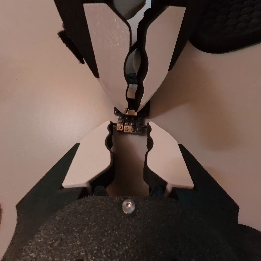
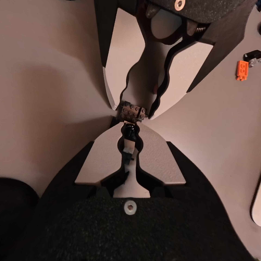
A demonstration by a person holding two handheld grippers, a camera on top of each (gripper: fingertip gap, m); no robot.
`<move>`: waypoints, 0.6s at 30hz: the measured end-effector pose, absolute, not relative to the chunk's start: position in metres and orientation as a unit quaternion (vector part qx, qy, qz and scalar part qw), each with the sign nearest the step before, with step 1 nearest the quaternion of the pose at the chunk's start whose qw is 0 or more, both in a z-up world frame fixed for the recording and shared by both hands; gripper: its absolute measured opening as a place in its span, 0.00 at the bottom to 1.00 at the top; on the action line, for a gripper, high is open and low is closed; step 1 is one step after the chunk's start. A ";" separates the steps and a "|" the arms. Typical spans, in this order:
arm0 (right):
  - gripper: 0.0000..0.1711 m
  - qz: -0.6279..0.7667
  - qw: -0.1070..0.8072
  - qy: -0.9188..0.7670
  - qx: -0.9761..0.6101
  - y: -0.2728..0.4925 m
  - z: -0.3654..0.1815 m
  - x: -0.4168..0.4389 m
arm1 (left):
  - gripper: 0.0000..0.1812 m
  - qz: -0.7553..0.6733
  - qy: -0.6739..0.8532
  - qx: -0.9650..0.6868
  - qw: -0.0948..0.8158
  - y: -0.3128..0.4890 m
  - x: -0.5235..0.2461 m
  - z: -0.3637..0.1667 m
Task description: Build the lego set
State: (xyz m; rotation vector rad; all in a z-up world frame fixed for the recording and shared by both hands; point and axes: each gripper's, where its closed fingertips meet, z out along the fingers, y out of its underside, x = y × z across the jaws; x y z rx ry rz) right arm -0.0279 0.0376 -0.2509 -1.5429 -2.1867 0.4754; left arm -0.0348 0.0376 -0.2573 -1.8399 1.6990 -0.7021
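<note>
My left gripper (image 1: 130, 125) is shut on a dark studded lego assembly (image 1: 129, 127), its fingertips pressing the small pins on the assembly's two sides. My right gripper (image 1: 131, 109) comes in from the far side, shut on a small black and white lego piece (image 1: 131, 112) that touches the far edge of the assembly. In the right wrist view the right gripper (image 2: 130, 125) pinches the piece (image 2: 130, 135) just in front of the assembly (image 2: 132, 113), which the left gripper (image 2: 132, 113) holds from above. The exact contact between piece and assembly is hidden by the fingers.
All is above a white table (image 2: 42, 84). An orange lego piece (image 2: 144, 70), a black piece (image 2: 252, 55) and a clear piece (image 2: 255, 62) lie at the right. A white object (image 2: 257, 204) sits at the right edge. A dark sleeve (image 1: 226, 25) fills the upper right. Both grippers' tips are close together, under 4 cm apart. Both grippers' tips are roughly 25 cm from the white object (image 2: 257, 204).
</note>
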 end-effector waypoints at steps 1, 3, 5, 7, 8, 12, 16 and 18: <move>0.06 0.165 0.209 -0.790 -0.553 0.038 -0.252 -0.028 | 0.25 -0.262 0.629 -0.682 0.267 0.038 -0.035 -0.257; 0.06 0.157 0.209 -0.795 -0.547 0.038 -0.255 -0.027 | 0.25 -0.259 0.630 -0.682 0.267 0.038 -0.036 -0.258; 0.06 0.158 0.209 -0.795 -0.547 0.038 -0.254 -0.027 | 0.25 -0.261 0.629 -0.682 0.266 0.038 -0.036 -0.258; 0.06 0.159 0.210 -0.796 -0.546 0.038 -0.255 -0.027 | 0.25 -0.262 0.629 -0.682 0.266 0.038 -0.036 -0.258; 0.06 0.159 0.211 -0.796 -0.545 0.038 -0.255 -0.027 | 0.25 -0.261 0.630 -0.681 0.266 0.037 -0.036 -0.258; 0.06 0.153 0.204 -0.799 -0.545 0.038 -0.256 -0.026 | 0.25 -0.255 0.634 -0.681 0.265 0.037 -0.036 -0.259; 0.06 0.140 0.190 -0.810 -0.537 0.038 -0.256 -0.026 | 0.25 -0.253 0.635 -0.681 0.265 0.037 -0.036 -0.259; 0.06 0.138 0.182 -0.812 -0.537 0.038 -0.256 -0.026 | 0.25 -0.256 0.632 -0.681 0.266 0.037 -0.036 -0.259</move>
